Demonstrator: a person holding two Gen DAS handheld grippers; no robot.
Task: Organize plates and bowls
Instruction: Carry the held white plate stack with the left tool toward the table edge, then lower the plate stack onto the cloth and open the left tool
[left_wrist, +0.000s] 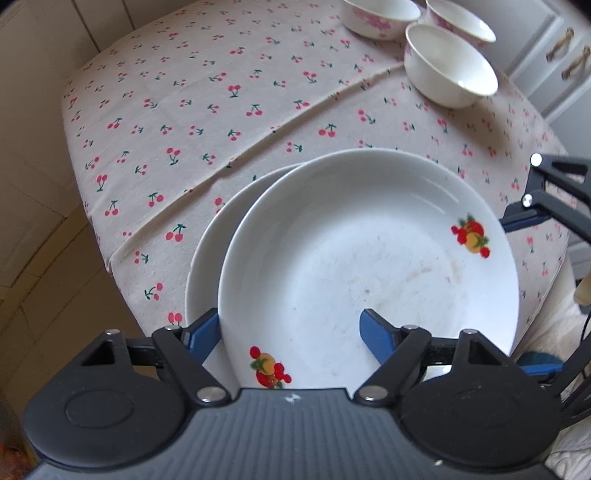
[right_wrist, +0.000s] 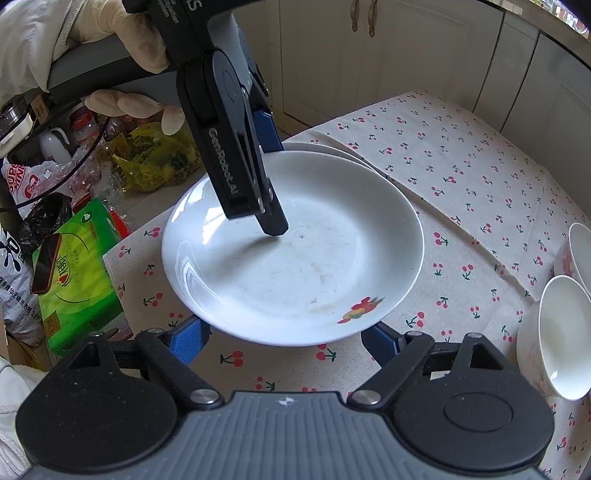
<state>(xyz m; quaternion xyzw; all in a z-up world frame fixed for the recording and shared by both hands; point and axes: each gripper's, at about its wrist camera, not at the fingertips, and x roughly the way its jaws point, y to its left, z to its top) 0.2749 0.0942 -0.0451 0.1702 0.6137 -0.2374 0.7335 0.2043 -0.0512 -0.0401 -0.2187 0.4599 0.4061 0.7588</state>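
Blue-padded left fingers (left_wrist: 207, 336) spread astride glossy round white plate (left_wrist: 369, 266), right fingers (right_wrist: 380, 341) spread, cherry-print cloth (left_wrist: 221, 110)

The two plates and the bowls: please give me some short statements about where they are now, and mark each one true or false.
1. The top plate lies on a second plate. True.
2. The top plate has no decoration. False: it has fruit prints near its rim.
3. The left claw straddles the top plate's rim. True.
4. The bowls are stacked on the plates. False: they stand apart on the cherry tablecloth.
5. The right claw clamps a bowl. False: it is open beside the top plate.
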